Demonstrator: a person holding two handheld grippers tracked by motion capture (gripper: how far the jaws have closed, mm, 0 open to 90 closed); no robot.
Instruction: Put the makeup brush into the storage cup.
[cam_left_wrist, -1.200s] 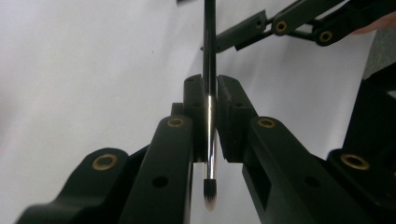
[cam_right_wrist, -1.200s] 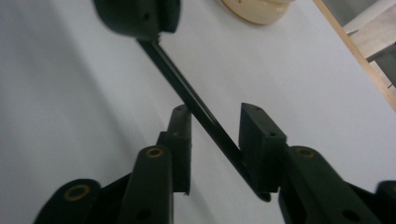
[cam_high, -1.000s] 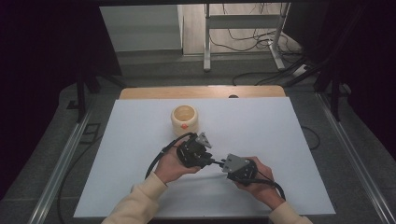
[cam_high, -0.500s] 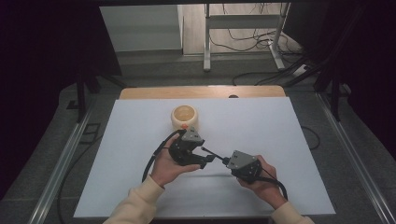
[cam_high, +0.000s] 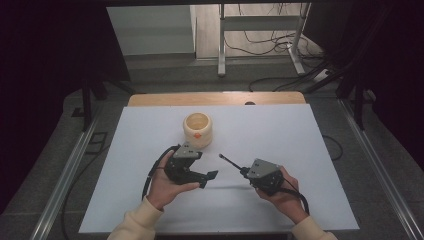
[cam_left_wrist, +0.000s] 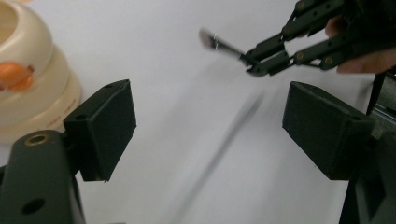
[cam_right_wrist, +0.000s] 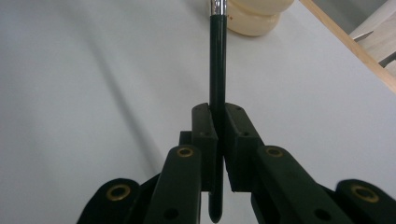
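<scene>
A thin dark stick (cam_high: 230, 162) with a metal collar near its tip juts up and to the left from my right gripper (cam_high: 243, 171), which is shut on it. In the right gripper view the stick (cam_right_wrist: 217, 60) runs straight between the jaws of that gripper (cam_right_wrist: 218, 126) toward a cream pot (cam_right_wrist: 254, 16). My left gripper (cam_high: 206, 165) sits to the left of the stick; its jaws have just been opening and nothing is between them. In the left gripper view the left gripper (cam_left_wrist: 212, 130) stands wide, with the stick (cam_left_wrist: 219, 43) and the right gripper (cam_left_wrist: 254, 60) beyond.
The cream pot (cam_high: 197, 130) with an orange spot stands on the white table top (cam_high: 300, 150) just behind the left hand. A wooden edge (cam_high: 215, 98) runs along the back. Cables trail from both grippers toward the person.
The left gripper opened, let go of the stick and drew away to the left. The right gripper stayed put with the stick in it.
</scene>
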